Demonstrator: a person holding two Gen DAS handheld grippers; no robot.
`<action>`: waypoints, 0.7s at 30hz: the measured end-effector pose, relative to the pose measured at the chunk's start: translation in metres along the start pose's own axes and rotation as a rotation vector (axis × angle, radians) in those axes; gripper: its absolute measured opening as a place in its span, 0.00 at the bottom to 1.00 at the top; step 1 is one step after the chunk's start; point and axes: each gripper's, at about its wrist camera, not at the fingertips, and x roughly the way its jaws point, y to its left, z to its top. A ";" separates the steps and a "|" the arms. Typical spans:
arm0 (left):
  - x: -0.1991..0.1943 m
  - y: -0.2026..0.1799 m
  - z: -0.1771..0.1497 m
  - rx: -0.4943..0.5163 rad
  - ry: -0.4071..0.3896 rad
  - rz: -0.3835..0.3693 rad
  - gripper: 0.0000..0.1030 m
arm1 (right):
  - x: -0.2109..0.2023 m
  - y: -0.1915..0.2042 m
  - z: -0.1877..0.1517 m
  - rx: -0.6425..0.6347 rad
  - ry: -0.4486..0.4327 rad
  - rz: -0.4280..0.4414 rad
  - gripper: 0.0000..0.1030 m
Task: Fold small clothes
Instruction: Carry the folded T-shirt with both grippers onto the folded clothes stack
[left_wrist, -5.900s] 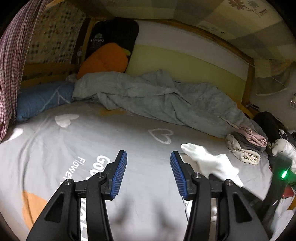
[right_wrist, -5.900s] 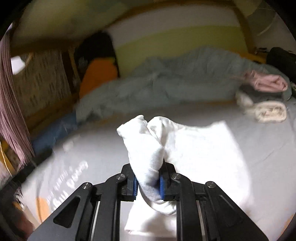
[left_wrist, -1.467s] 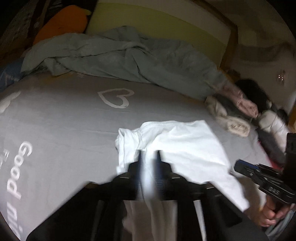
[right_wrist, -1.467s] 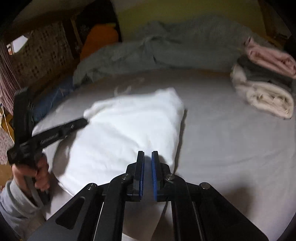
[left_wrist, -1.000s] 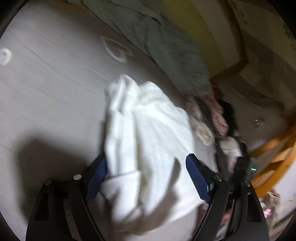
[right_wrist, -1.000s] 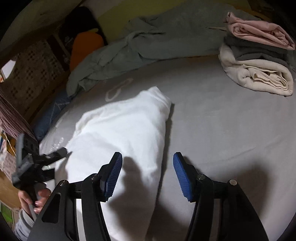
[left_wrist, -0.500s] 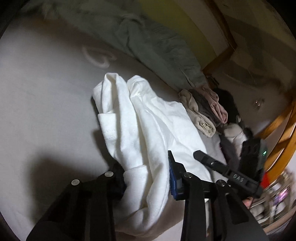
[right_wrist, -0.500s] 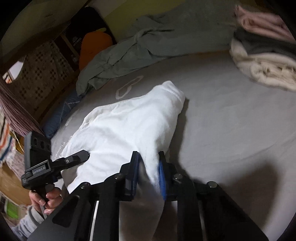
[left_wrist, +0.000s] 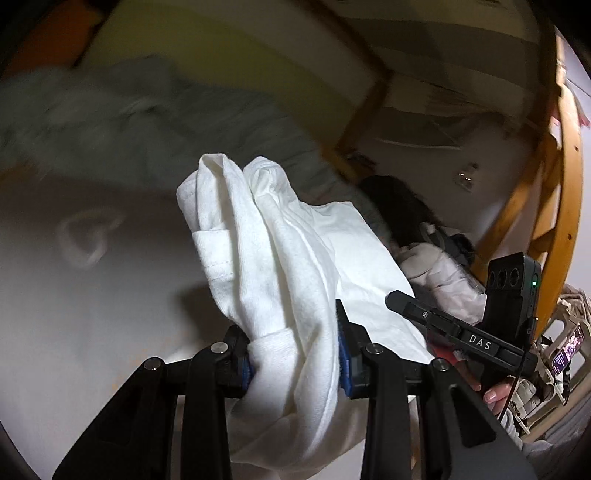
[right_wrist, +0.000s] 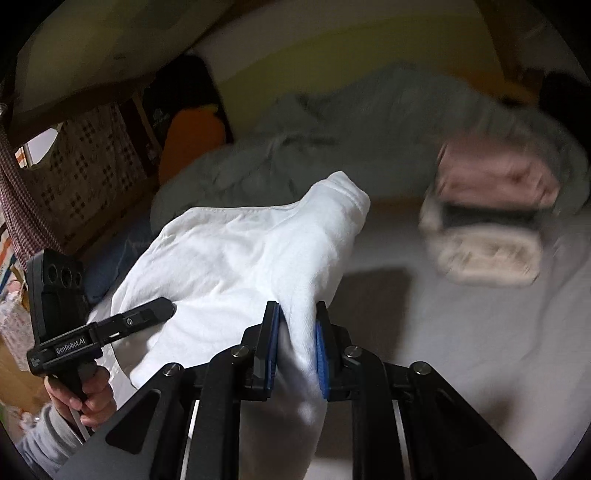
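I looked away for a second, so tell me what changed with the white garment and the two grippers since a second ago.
Both grippers closed on the white garment: the left gripper grips a thick bunch, the right gripper pinches a thinner edge. Before, their fingers stood open over it as it lay on the bed. The garment is now lifted, hanging between them. The folded stack and grey blanket stay put.

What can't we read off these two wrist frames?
- White garment: lower part hidden behind the left tool; type unclear.
- Folded stack: motion-blurred in the right wrist view, item count unclear.
- Grey blanket: smeared in the left view.
- Right tool: pads buried in cloth.
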 end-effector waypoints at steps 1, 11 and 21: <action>0.011 -0.011 0.017 0.020 -0.008 -0.023 0.32 | -0.008 -0.009 0.012 0.004 -0.021 -0.009 0.17; 0.152 -0.099 0.139 0.151 -0.063 -0.176 0.32 | -0.074 -0.139 0.143 0.078 -0.219 -0.155 0.17; 0.271 -0.070 0.140 0.137 0.068 -0.102 0.34 | -0.002 -0.227 0.158 0.161 -0.108 -0.248 0.18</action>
